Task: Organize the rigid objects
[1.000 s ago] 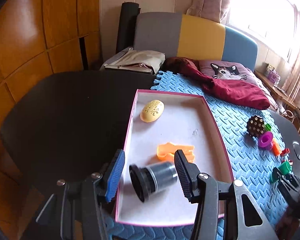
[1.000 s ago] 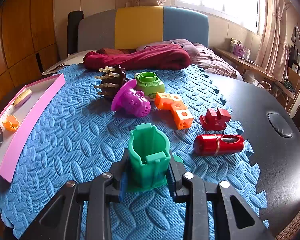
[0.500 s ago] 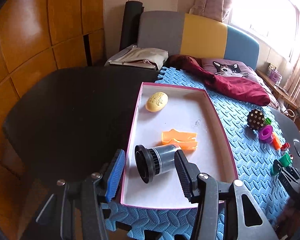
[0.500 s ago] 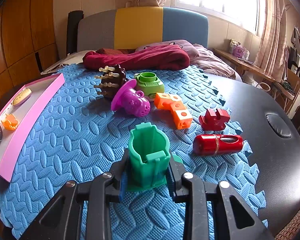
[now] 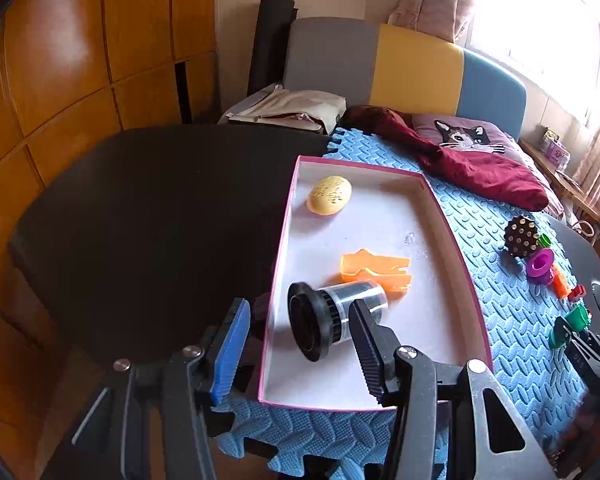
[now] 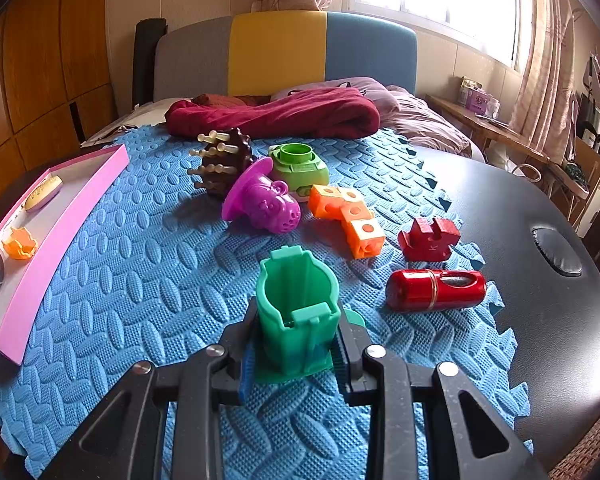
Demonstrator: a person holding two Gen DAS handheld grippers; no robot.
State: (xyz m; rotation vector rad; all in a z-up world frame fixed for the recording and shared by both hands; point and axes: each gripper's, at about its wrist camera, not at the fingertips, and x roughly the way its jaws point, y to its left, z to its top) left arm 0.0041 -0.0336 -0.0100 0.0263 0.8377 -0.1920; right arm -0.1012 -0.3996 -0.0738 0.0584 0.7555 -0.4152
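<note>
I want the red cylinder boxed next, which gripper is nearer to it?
Right. The right gripper, shut on the green cup, sits just beside the red cylinder; the left gripper is across the mat at the pink tray.

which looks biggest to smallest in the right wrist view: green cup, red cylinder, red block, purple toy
1. green cup, though it sits nearest the camera, which inflates it
2. red cylinder and purple toy: too alike to rank
3. red block, smallest

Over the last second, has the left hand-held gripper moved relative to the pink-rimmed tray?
Yes. The left hand-held gripper has backed away from the pink-rimmed tray, open, leaving the black-capped cylinder inside.
</note>
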